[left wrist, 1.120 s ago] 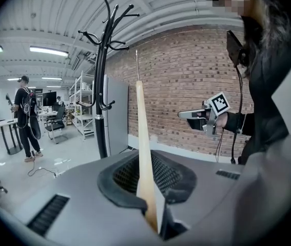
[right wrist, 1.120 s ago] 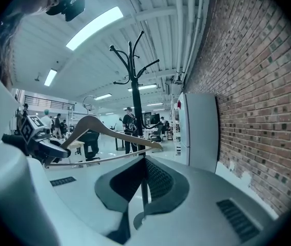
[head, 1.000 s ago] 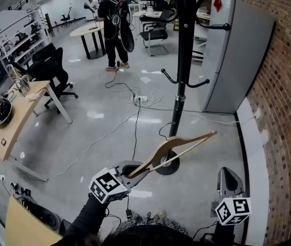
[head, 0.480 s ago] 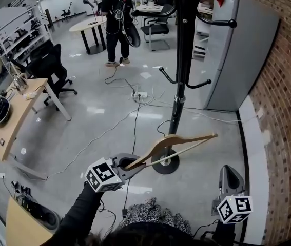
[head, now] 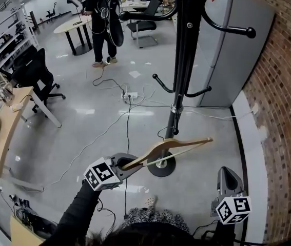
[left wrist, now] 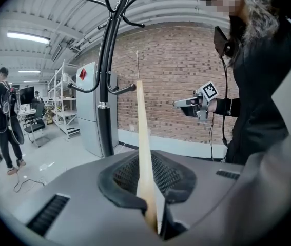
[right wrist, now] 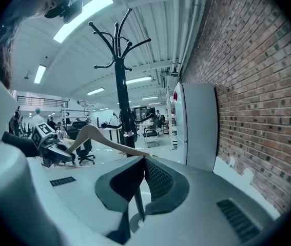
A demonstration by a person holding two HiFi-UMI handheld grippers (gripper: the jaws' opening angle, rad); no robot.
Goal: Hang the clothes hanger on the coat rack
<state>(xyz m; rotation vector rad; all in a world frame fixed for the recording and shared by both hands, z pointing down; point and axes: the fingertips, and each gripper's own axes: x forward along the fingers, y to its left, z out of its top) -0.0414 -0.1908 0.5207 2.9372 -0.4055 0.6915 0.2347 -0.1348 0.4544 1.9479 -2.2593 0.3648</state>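
Stands closer to the coat rack (head: 178, 76) than a second ago, with both hands carried forward. Pinches one end of the wooden hanger (head: 166, 148) in the left gripper (head: 129, 163), jaws nearly together on the wood. Holds it out roughly level, crossing low in front of the pole, above the round base and well below the hooks. Carries the right gripper (head: 229, 174) closed on nothing, low at the right near the brick wall (head: 284, 111).
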